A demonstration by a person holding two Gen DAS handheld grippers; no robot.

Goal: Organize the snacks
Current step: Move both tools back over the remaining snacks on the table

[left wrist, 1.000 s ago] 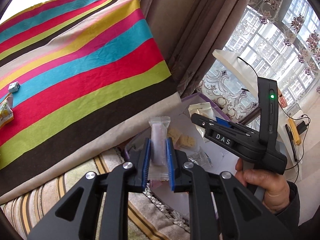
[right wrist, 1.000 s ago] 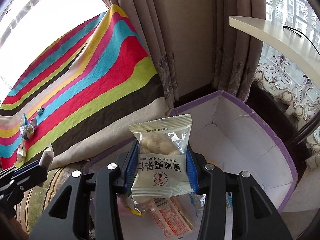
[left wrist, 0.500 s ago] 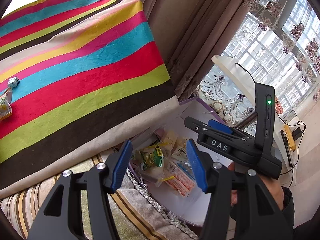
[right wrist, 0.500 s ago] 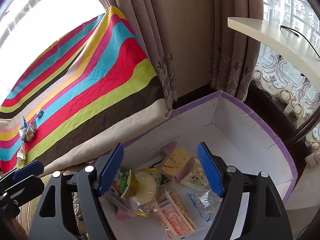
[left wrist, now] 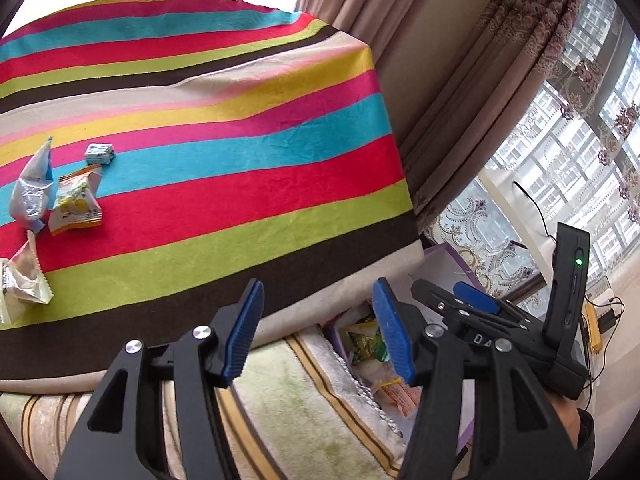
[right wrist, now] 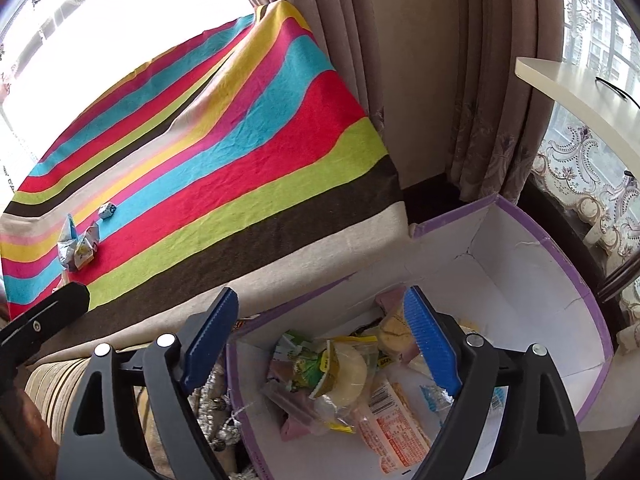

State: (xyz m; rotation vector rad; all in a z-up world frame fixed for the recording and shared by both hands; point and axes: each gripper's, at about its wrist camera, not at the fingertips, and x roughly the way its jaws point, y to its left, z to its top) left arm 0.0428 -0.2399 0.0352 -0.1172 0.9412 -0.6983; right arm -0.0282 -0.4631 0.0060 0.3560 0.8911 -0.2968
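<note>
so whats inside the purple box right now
Inside the purple box lies a loose pile of snack packets, among them a red-printed packet. The right gripper covers part of the pile.

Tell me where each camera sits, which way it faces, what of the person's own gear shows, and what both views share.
Left wrist: on the left gripper, looking down past open, empty jaws at the striped cloth; the right gripper and the hand holding it show.
Right wrist: on the right gripper, jaws just opened and empty, looking down into the purple box of snacks.
Shared: cloth, box, loose packets, curtains.
</note>
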